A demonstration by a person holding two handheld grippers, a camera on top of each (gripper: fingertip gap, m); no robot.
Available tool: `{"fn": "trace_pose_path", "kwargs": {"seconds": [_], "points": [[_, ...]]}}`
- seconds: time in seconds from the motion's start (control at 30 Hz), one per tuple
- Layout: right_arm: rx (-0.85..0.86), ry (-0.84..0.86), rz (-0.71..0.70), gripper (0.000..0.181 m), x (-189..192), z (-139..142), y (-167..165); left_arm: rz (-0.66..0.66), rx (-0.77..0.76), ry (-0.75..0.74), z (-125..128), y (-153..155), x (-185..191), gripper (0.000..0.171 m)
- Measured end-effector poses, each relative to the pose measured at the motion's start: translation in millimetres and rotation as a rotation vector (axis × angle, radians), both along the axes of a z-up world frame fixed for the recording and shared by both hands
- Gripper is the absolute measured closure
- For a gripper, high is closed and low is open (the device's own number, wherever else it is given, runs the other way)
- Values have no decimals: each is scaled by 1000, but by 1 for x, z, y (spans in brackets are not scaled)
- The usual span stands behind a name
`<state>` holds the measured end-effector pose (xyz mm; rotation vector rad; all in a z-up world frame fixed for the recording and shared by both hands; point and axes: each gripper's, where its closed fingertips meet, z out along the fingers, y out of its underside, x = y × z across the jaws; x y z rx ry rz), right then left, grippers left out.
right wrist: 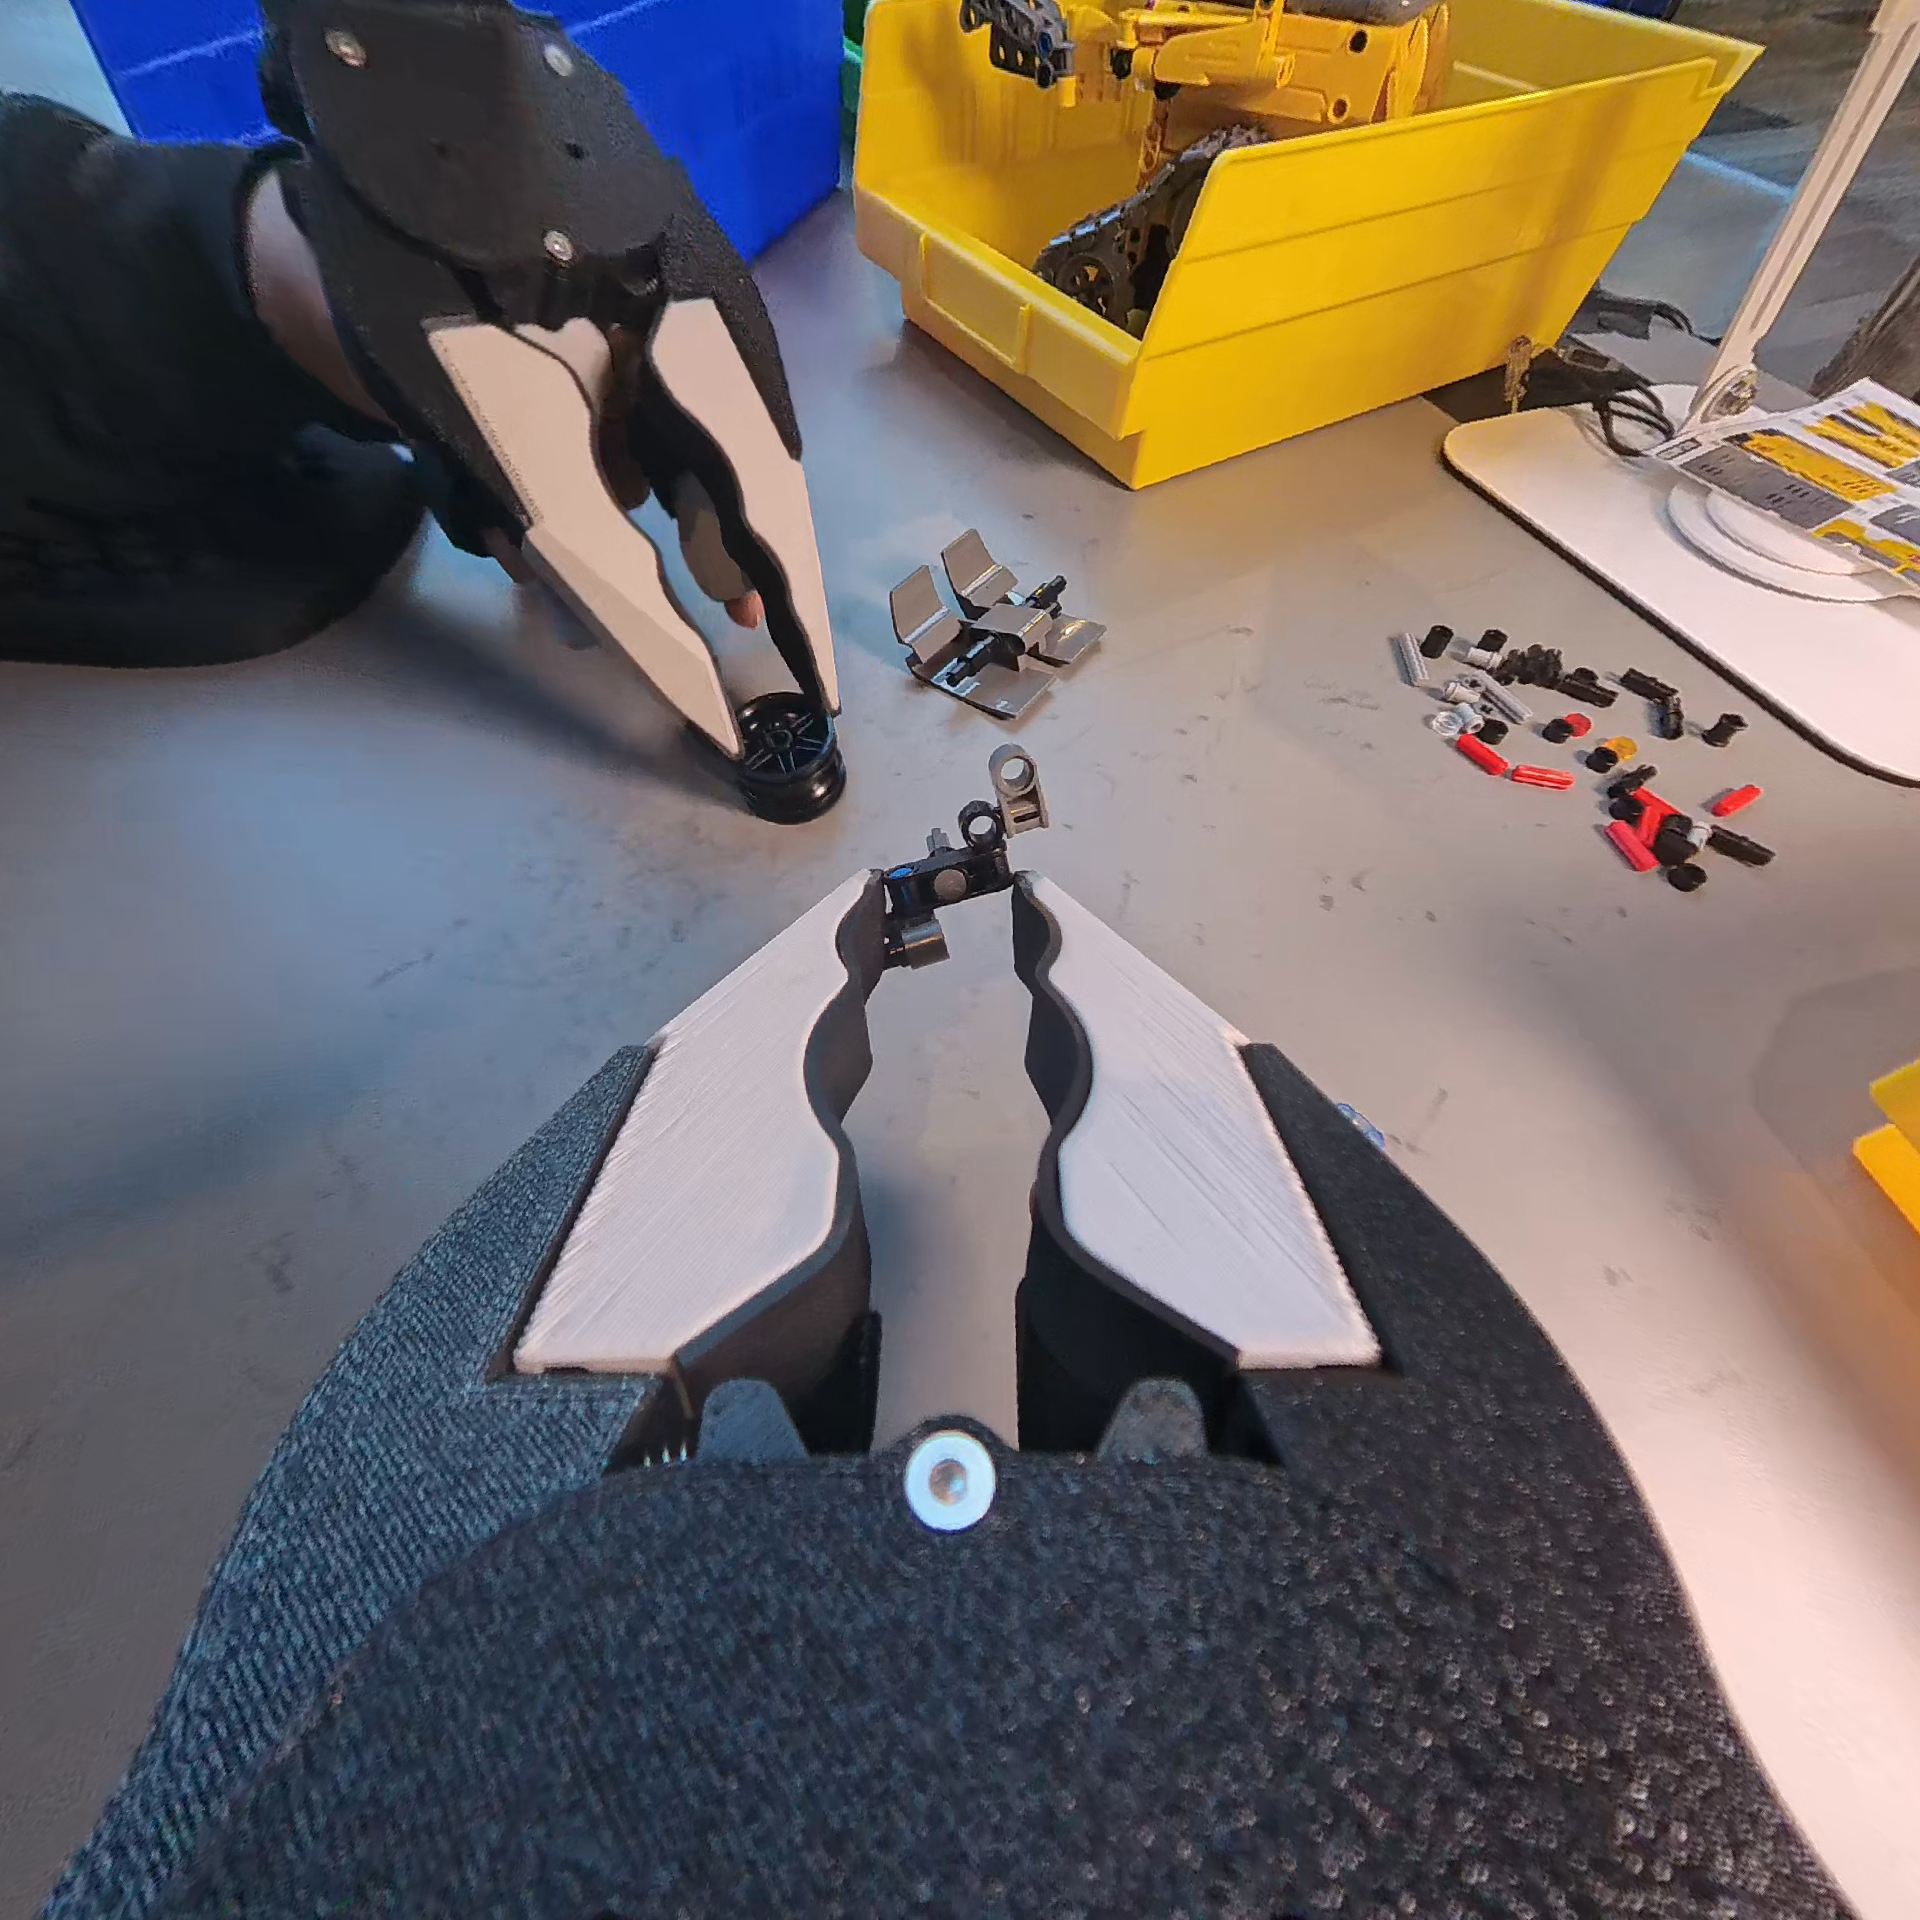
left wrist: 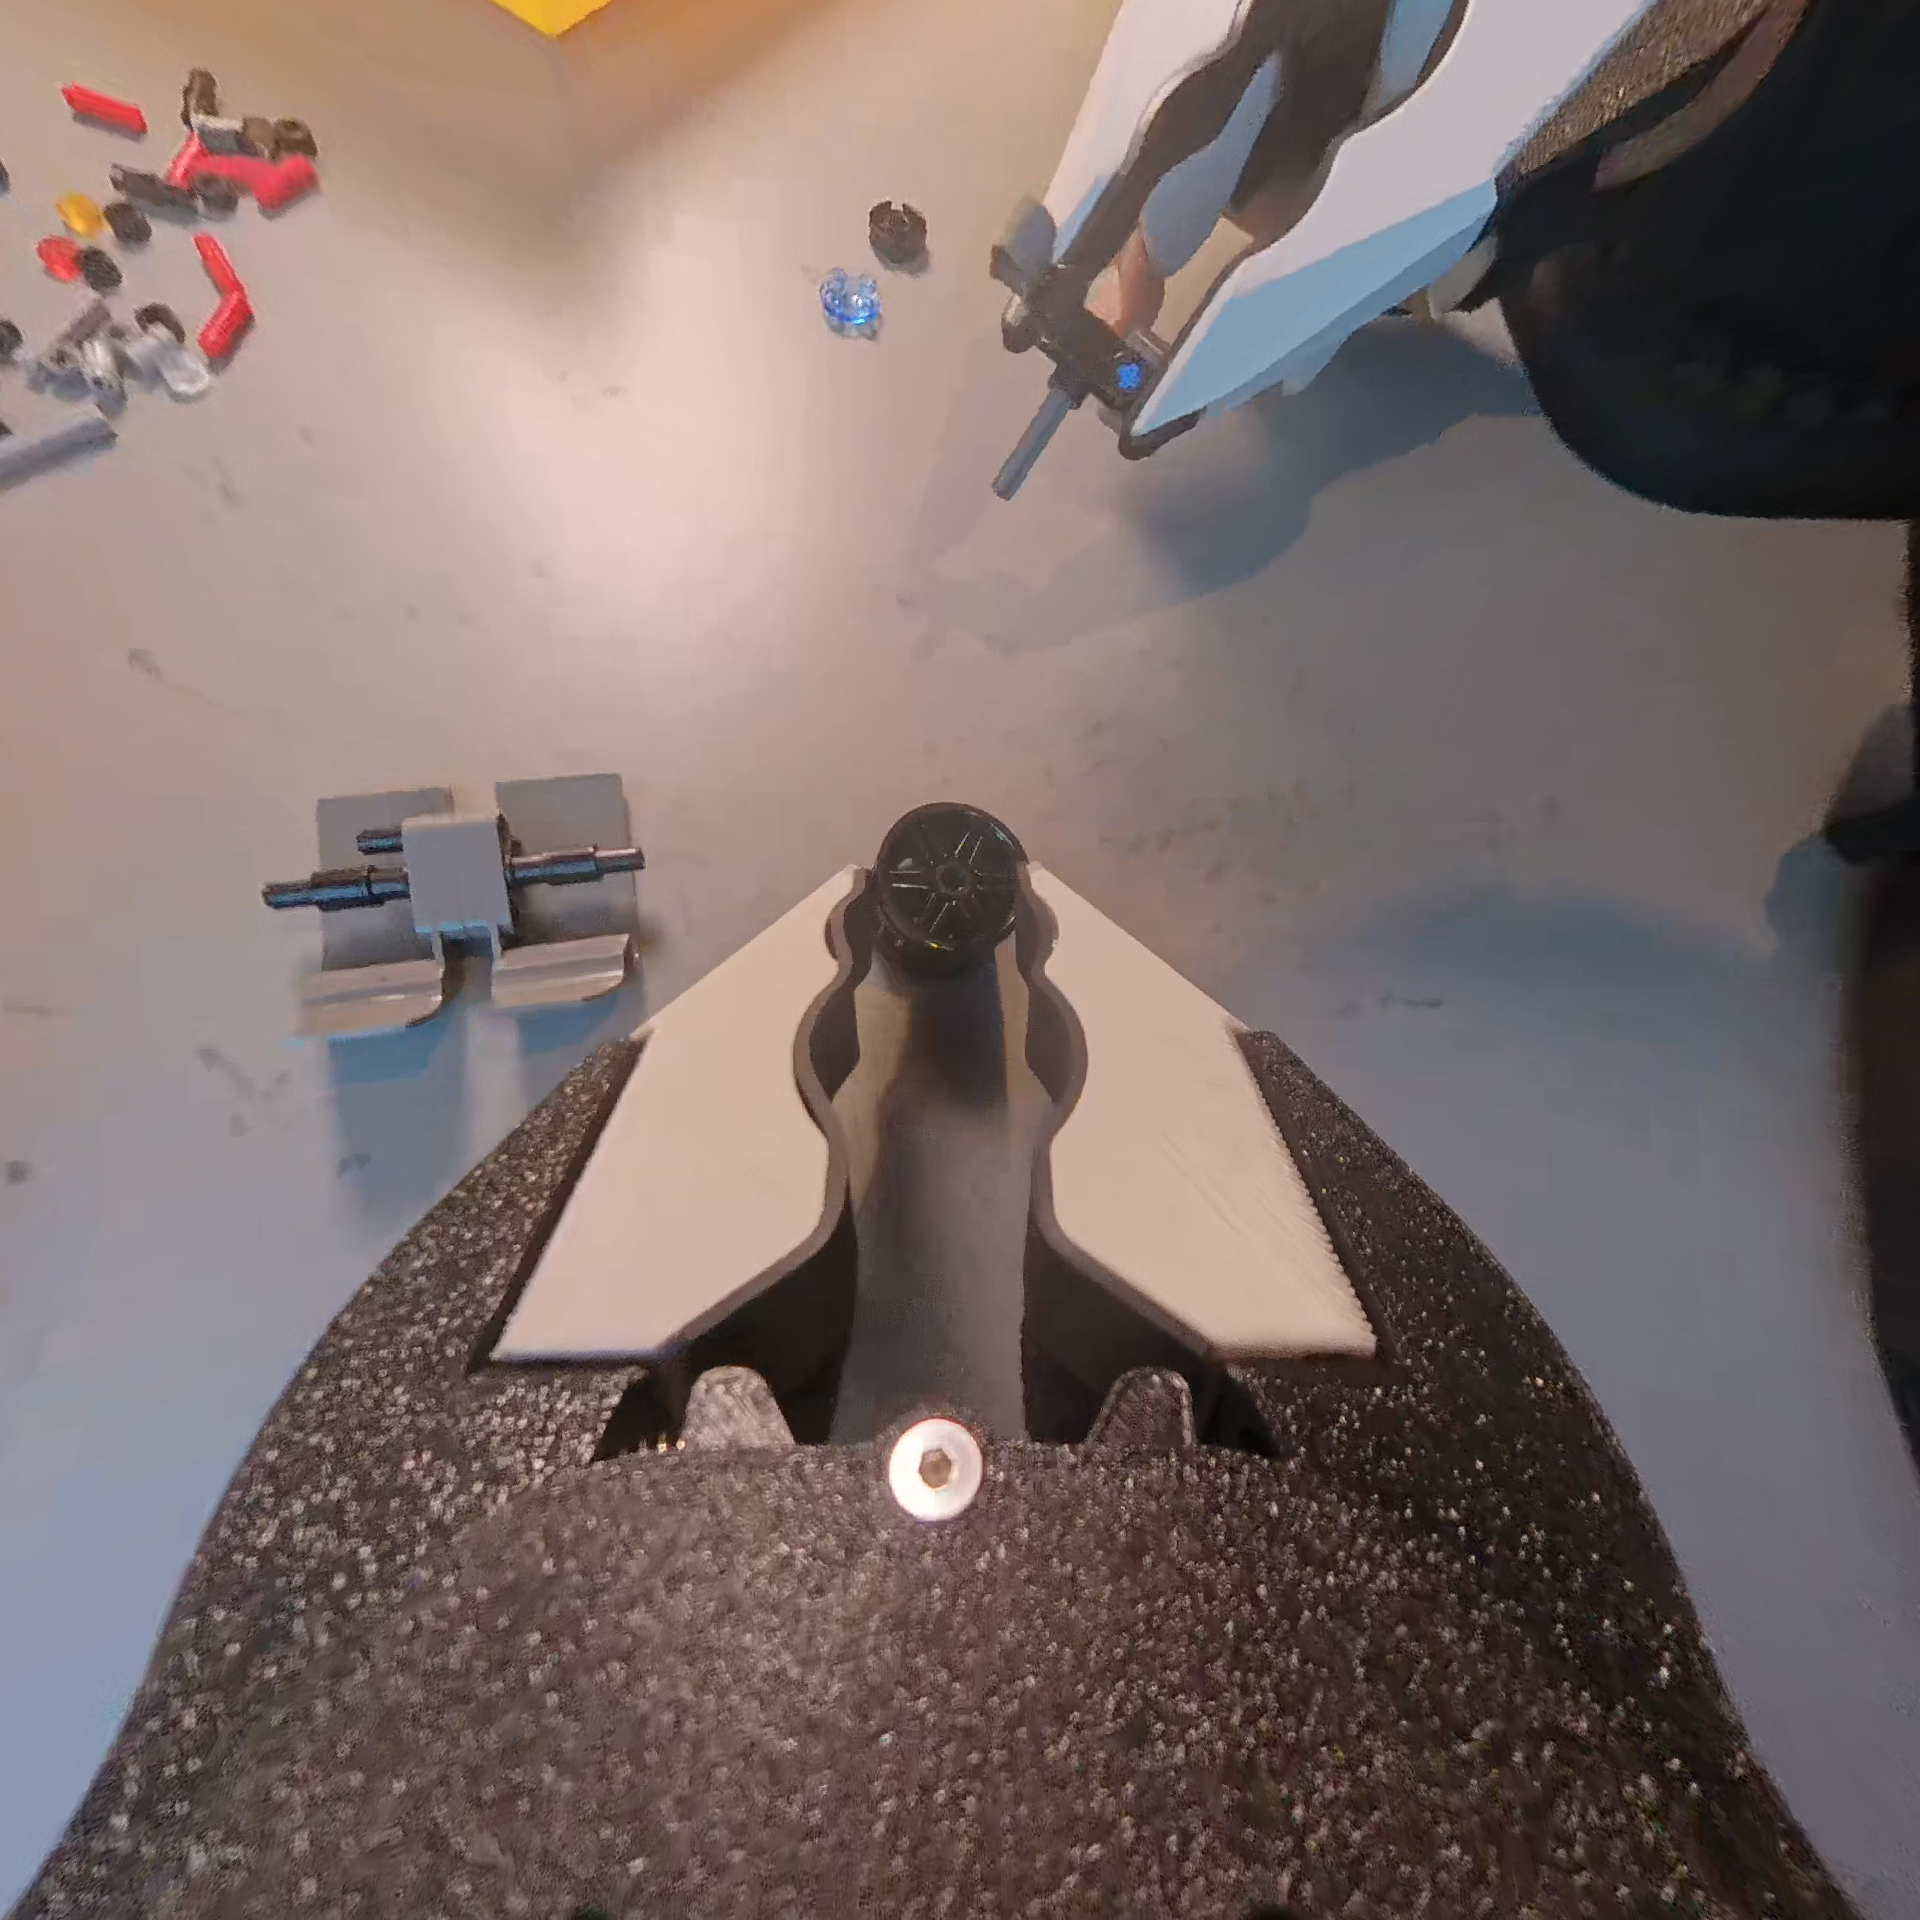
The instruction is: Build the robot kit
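My left gripper is shut on a black spoked wheel at its fingertips, low over the grey table. In the right wrist view the same gripper holds the wheel against the tabletop. My right gripper is shut on a small black and grey connector assembly that sticks out past its tips. In the left wrist view the right gripper shows at the top right, with a grey axle jutting from the assembly.
A grey panel assembly with black pins lies left of the wheel. Loose red, black and grey pieces lie scattered. A yellow bin holds a yellow model. A blue bin and a white stand base are nearby. The left gripper's tips are roughly 9 cm from the right gripper's.
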<state>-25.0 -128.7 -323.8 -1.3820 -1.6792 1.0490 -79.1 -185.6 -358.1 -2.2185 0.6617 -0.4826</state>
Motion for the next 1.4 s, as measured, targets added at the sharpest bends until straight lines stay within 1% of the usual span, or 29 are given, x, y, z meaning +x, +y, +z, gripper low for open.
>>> {"fn": "trace_pose_path", "kwargs": {"seconds": [0.07,0.1,0.2,0.27,0.37,0.43,0.53,0.6,0.63,0.7,0.77,0.8,0.83,0.9,0.93,1.0,1.03,1.1,1.13,1.2,1.27,1.33,1.37,1.4], "points": [[0,-2,-1,157,0,0,0,-22,72,116,1,2,3,147],[1,-2,0,157,0,-1,0,-37,124,201,2,3,3,154],[3,0,-1,157,0,0,0,-123,288,460,4,4,6,154],[4,1,-2,157,0,1,0,-192,359,553,5,1,12,154],[13,2,-4,157,0,1,1,-271,414,571,8,-6,22,151],[19,5,-4,157,0,2,1,-298,413,503,11,-11,29,149],[23,7,-3,157,1,4,0,-259,304,289,15,-15,30,142],[25,12,-2,157,1,5,0,-242,180,157,10,-19,27,128],[26,14,-2,157,1,6,0,-242,130,104,8,-22,27,123],[30,16,-2,157,1,7,0,-246,91,69,3,-24,29,123],[31,18,-2,157,2,8,0,-241,105,105,-1,-20,29,135],[30,18,-3,157,2,8,0,-242,118,137,-3,-19,29,147],[31,19,-4,157,2,8,0,-253,145,180,-4,-19,30,151],[32,21,-6,157,2,8,1,-263,256,296,0,-13,29,152],[31,22,-7,157,1,8,1,-265,338,375,4,-9,28,152],[28,27,-12,157,1,8,2,-275,529,584,13,1,25,151],[25,28,-13,157,2,8,3,-288,601,693,14,4,25,151],[20,29,-17,157,2,8,4,-349,674,866,6,5,29,151],[20,29,-18,157,2,8,5,-381,685,921,1,5,32,151],[24,33,-20,157,2,10,5,-428,681,955,-8,2,37,151],[24,37,-20,157,3,11,6,-436,663,930,-9,0,40,151],[25,40,-20,157,3,12,6,-427,632,865,-8,-3,40,149],[25,40,-19,157,3,12,5,-426,610,817,-8,-5,40,146],[25,39,-19,157,3,12,5,-419,573,738,-6,-9,41,140]]}}
